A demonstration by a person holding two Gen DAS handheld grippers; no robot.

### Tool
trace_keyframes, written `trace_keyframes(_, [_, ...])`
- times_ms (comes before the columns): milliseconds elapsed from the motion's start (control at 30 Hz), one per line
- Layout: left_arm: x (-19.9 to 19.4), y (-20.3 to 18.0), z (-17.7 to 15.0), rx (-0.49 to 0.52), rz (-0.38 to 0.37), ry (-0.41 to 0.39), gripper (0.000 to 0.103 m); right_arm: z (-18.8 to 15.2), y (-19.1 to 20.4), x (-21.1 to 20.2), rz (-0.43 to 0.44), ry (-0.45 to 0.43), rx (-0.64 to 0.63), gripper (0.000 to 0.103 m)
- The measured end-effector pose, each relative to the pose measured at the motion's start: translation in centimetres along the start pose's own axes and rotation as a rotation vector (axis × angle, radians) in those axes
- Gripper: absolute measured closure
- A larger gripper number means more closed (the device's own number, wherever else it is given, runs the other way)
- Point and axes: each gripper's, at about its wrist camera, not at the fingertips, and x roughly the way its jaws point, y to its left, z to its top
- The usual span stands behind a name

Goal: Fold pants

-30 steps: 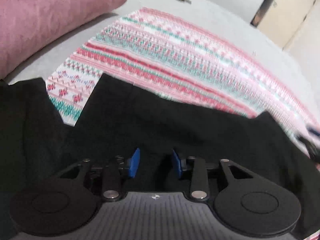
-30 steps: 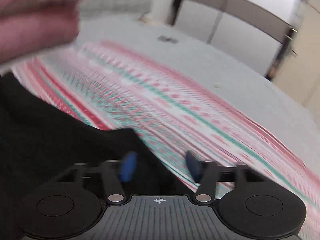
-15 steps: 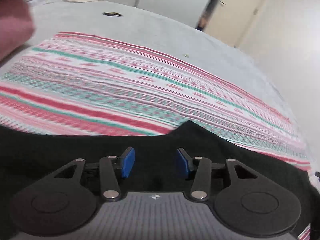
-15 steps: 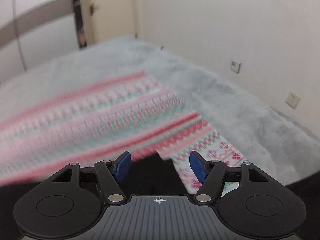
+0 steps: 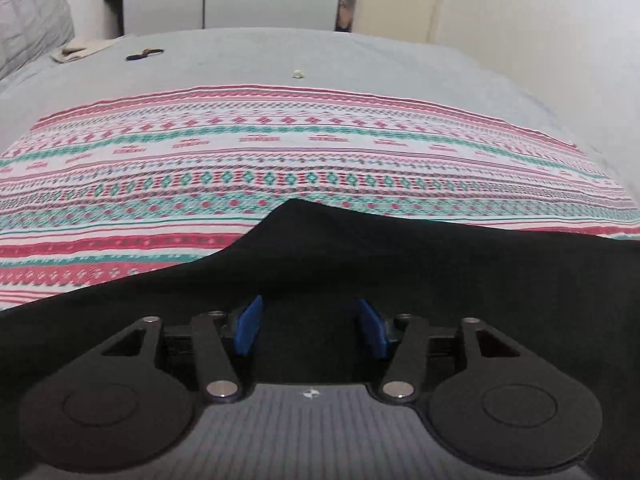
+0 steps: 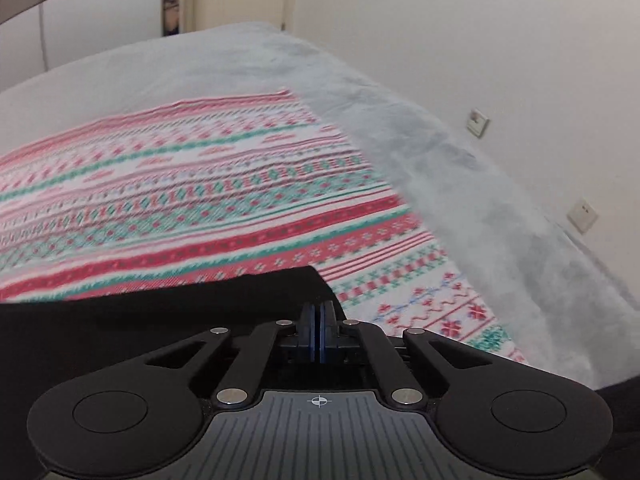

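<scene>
The black pants (image 5: pixel 400 256) lie on a red, green and white patterned blanket (image 5: pixel 280 160) on a grey bed. In the left wrist view the left gripper (image 5: pixel 310 328) is open, its blue pads (image 5: pixel 248 324) spread above the black cloth. In the right wrist view a corner of the pants (image 6: pixel 200 304) reaches the right gripper (image 6: pixel 319 328), whose blue pads are pressed together at that corner. Whether cloth lies between the pads is hidden.
The grey bed cover (image 5: pixel 360 60) runs beyond the blanket (image 6: pixel 200 200). A small black item (image 5: pixel 144 54), a beige cloth (image 5: pixel 80 50) and a small white scrap (image 5: pixel 297 74) lie at the far side. A wall with sockets (image 6: pixel 478 122) borders the bed's right edge.
The right gripper has gone from open to shut at the pants' corner. Both views have swung across the blanket, and the pink pillow has left the left view.
</scene>
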Motion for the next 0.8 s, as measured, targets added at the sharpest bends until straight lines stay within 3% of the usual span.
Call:
trace_keyframes(133, [-0.1, -0.1, -0.2, 0.018, 0.005, -0.002, 0.023, -0.6, 1.3, 1.6, -0.034, 0.016, -0.058, 0.102])
trace_keyframes(267, [-0.7, 1.1, 0.8, -0.048, -0.036, -0.007, 0.022, -0.3, 1.4, 1.3, -0.079, 0.003, -0.022, 0.103])
trace_keyframes(333, [-0.9, 1.7, 1.7, -0.066, -0.032, -0.032, 0.022, 0.1, 1.2, 0.6, -0.128, -0.021, -0.008, 0.096])
trace_keyframes(467, [-0.4, 3.5, 4.8, -0.151, -0.048, -0.067, 0.021, 0.2, 1.9, -0.9, -0.077, -0.035, -0.026, 0.092])
trace_keyframes(567, [2.9, 3.7, 6.3, -0.173, -0.078, 0.069, 0.023, 0.1, 3.6, -2.2, 0.006, -0.037, -0.064, 0.092])
trace_keyframes(633, [4.6, 3.0, 6.1, -0.146, -0.041, 0.113, 0.036, -0.1, 5.4, -3.1, 0.109, -0.027, -0.099, 0.092])
trace_keyframes(667, [4.7, 2.3, 6.1, -0.107, -0.011, 0.092, 0.059, -0.2, 6.4, -3.2, 0.164, -0.012, -0.120, 0.092])
trace_keyframes(700, [4.6, 1.8, 6.2, -0.083, 0.001, 0.083, 0.073, -0.5, 7.6, -3.4, 0.215, 0.007, -0.147, 0.092])
trace_keyframes(800, [4.1, 0.3, 6.0, -0.032, 0.071, 0.044, 0.075, -1.5, 10.7, -2.9, 0.240, 0.052, -0.226, 0.093])
